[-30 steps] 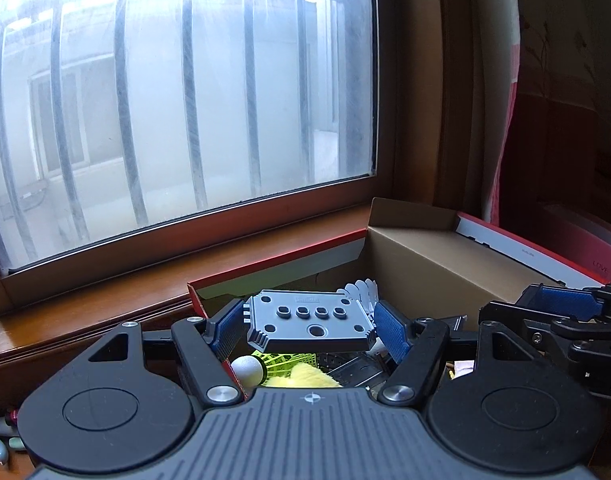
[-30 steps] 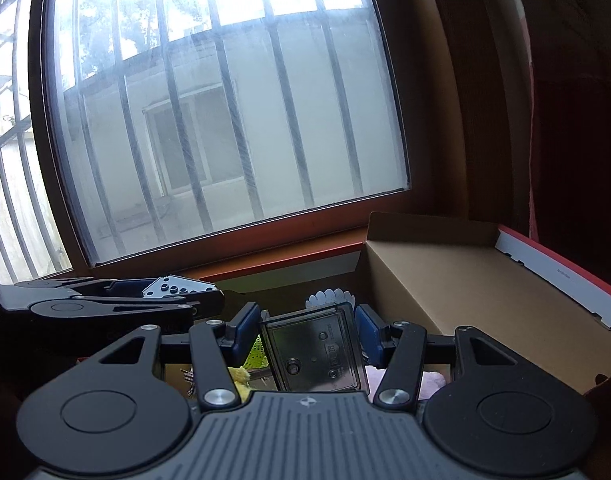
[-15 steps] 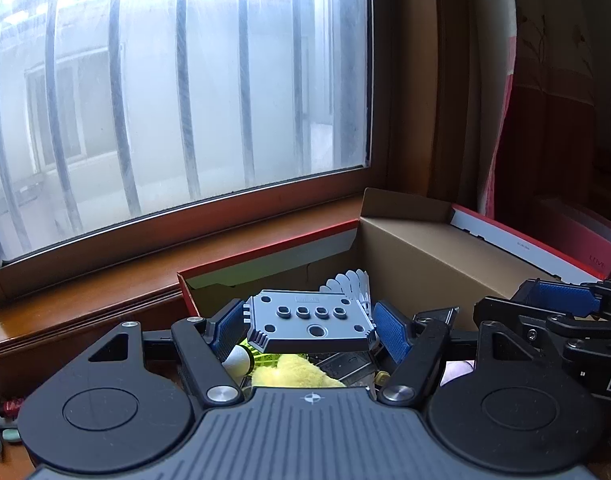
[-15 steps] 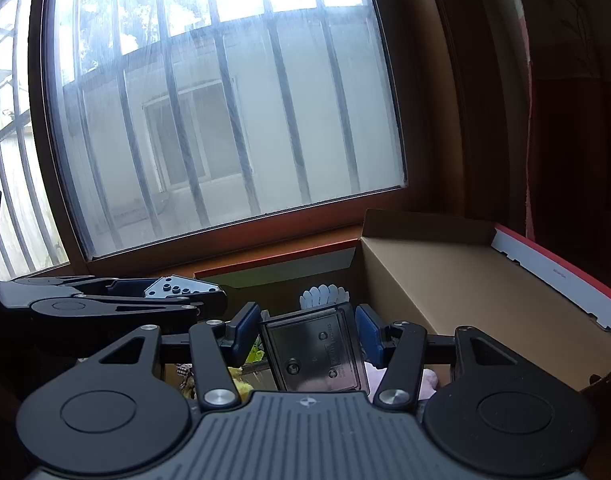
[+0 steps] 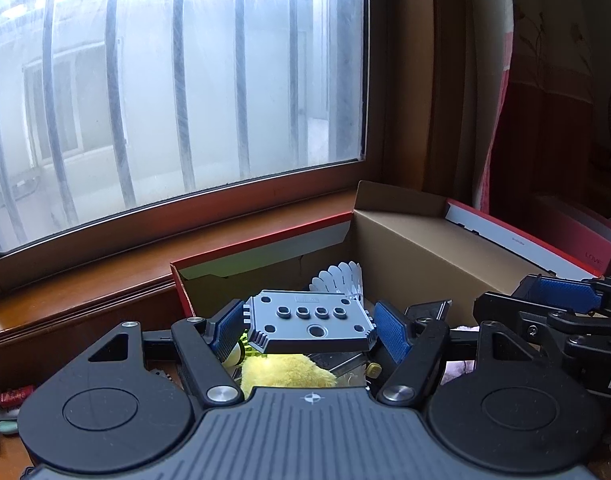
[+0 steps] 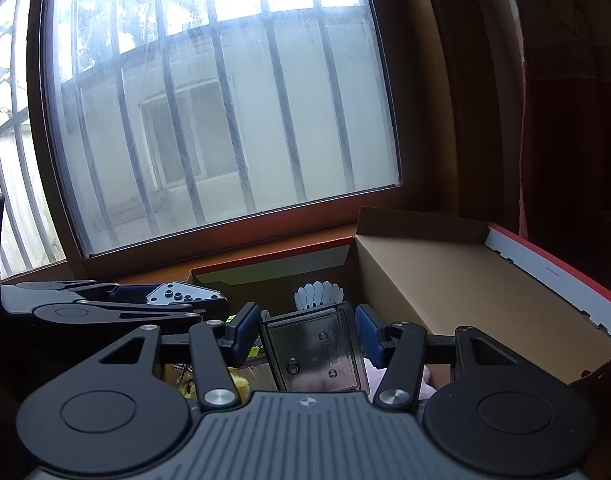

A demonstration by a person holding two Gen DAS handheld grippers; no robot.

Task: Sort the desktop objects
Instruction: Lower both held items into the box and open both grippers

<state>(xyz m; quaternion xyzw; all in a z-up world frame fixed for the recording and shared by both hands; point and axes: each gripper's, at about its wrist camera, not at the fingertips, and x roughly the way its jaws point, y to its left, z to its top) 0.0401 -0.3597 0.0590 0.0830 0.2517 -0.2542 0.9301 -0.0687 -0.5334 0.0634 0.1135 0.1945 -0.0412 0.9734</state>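
My left gripper [image 5: 309, 326] is shut on a flat grey plastic part with round holes [image 5: 311, 326], held level above the open red cardboard box [image 5: 409, 256]. My right gripper [image 6: 305, 328] is shut on a dark clear plastic case [image 6: 315, 352], also over the box. In the right wrist view the left gripper [image 6: 173, 300] and its grey part [image 6: 177, 293] show at the left; in the left wrist view the right gripper [image 5: 557, 292] shows at the right. In the box lie a white shuttlecock [image 5: 339, 278], a yellow plush toy [image 5: 285, 372] and a pink soft thing [image 6: 375, 376].
A barred window [image 5: 177, 92] with a wooden sill [image 5: 85, 276] runs behind the box. The box's brown inner wall [image 6: 457, 292] and white-red lid edge [image 6: 553, 276] stand at the right. Small items [image 5: 5, 404] lie on the desk at far left. A red curtain [image 5: 545, 120] hangs right.
Both grippers, still holding their parts, have moved a little farther over the box; more of its inside and the yellow plush show now.
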